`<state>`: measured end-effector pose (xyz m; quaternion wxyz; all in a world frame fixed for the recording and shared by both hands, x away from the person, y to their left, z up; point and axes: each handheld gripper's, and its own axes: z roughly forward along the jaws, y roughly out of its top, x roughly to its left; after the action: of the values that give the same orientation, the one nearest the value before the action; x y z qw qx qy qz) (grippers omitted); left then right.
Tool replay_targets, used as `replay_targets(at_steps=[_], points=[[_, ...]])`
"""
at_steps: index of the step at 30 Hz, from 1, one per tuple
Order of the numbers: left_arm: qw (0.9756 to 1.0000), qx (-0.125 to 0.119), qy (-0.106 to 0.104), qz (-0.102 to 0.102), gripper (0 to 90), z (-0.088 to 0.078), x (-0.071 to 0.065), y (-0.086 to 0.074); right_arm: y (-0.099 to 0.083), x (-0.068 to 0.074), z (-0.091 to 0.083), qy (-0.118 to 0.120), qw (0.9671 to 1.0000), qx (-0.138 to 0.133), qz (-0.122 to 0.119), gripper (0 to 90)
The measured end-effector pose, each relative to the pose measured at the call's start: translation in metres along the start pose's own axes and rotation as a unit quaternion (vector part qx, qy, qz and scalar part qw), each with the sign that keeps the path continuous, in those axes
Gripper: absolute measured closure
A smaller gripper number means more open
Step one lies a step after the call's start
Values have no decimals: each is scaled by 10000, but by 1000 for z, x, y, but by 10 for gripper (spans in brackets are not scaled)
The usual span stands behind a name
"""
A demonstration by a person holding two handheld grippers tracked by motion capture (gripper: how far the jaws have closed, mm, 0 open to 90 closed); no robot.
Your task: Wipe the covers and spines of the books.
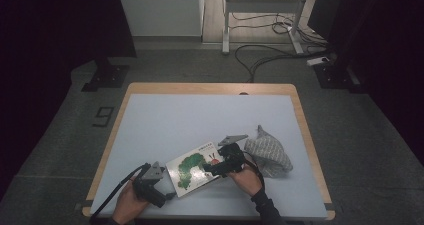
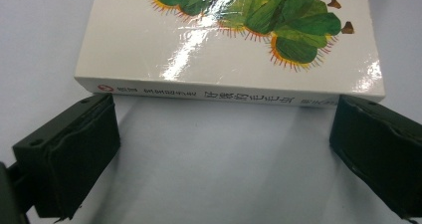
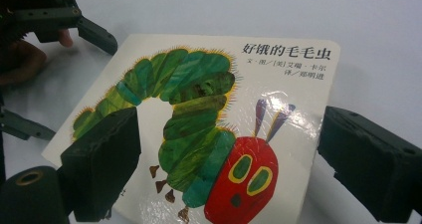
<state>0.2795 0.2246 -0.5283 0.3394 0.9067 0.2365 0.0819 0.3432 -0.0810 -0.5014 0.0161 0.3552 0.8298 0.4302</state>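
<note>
In the high view, a picture book (image 1: pixel 194 168) is seen lying flat near the front edge of the table (image 1: pixel 165 120), between the left gripper (image 1: pixel 162 184) and the right gripper (image 1: pixel 212 169), with a grey cloth (image 1: pixel 268 153) just to its right. In the left gripper view, the jaws are spread wide before the book's spine (image 2: pixel 219 94), nothing being clasped. In the right gripper view, the jaws are parted over the caterpillar cover (image 3: pixel 199 134), nothing being pinched.

Book (image 3: pixel 209 129) cover: "好饿的毛毛虫"; spine lettering blurred; floor mark (image 1: pixel 102 116) "9".
</note>
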Motion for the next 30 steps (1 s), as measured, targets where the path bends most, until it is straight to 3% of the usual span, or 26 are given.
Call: replay_targets(at_steps=[17,30], points=[[10000,-8,2,-4,0,0,0,0,-8,1,-8,114,9994,92,300,99],[10000,-8,3,-3,0,0,0,0,-14,7,-19,147,9992,119,352,105]])
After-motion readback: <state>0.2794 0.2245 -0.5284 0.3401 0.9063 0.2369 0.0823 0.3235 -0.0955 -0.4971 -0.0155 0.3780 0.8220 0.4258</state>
